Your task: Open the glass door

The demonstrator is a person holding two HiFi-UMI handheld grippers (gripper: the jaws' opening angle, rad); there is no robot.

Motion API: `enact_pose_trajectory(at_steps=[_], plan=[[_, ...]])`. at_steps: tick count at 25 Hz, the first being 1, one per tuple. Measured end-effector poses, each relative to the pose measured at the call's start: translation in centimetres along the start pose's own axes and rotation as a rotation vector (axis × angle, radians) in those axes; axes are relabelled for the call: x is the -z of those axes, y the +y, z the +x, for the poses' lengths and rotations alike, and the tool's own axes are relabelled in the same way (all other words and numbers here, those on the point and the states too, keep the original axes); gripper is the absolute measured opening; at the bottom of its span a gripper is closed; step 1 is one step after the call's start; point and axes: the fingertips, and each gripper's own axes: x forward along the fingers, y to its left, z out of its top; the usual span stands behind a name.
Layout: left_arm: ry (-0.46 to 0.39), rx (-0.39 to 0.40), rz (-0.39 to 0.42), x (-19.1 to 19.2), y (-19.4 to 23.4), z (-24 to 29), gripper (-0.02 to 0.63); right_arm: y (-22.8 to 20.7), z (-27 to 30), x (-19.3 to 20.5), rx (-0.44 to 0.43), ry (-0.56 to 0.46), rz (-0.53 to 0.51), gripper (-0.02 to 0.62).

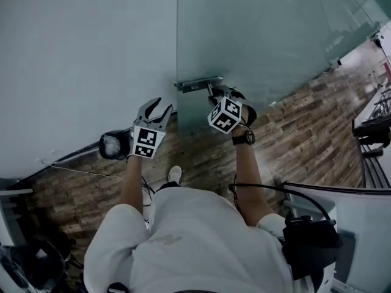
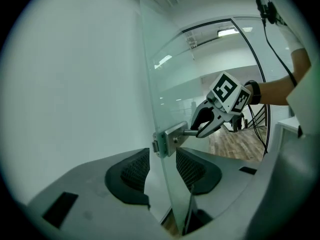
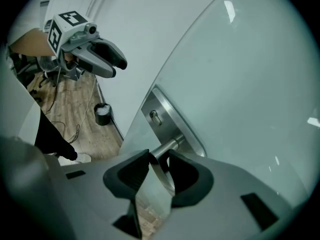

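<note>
While the glass door (image 1: pixel 263 35) stands directly before us, its free edge just beside the white wall (image 1: pixel 85 54), we have the right claw (image 1: pixel 220 93) clamped on the door handle (image 3: pixel 167 146). One pad sits on each side of the lever where it leaves the steel lock plate (image 1: pixel 198 83). We judge the grip is set that close to the plate so the lever can be pressed down and the door drawn by the same hand. The claw points steeply down onto the handle from above.

Our left claw (image 1: pixel 164 106) has its jaws apart and holds nothing. It hangs near the door's edge, nearly level, and from its own camera the edge of the pane and the lock plate line up between the two pads. No pad presses on the glass that we can see. We take it to be waiting there to catch the edge once the door swings clear. Whether the latch has let go yet, we cannot tell.

On the wooden floor (image 1: pixel 293 139) by the foot of the wall sits a small dark bin (image 1: pixel 114 145). Something pale shows inside it, a liner or crumpled waste; which, we cannot tell.
</note>
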Motion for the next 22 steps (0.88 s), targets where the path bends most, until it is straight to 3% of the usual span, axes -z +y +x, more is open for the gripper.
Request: enact_pose_trajectory(at_steps=[5,10,17,22], plan=[[0.000,-0.025,0.007,-0.8,1.3,0.7,0.169,-1.6,0.9,-1.0,0.037,-0.013,0.020,0.126],[-0.055,-0.003,-0.012,-2.4,2.4,1.9,0.169,-3.0,2.6,-2.1,0.052,0.025,0.045,0.126],[-0.118,0.002,-0.130,-3.3,4.5,3.8,0.169,-5.1,5.6,-2.8,0.094,0.116,0.089,0.126],[-0.096,-0.026,-0.216,-2.5,4.5,4.5,0.168,-6.0,6.3,-2.9,0.117,0.117,0.097,0.124]])
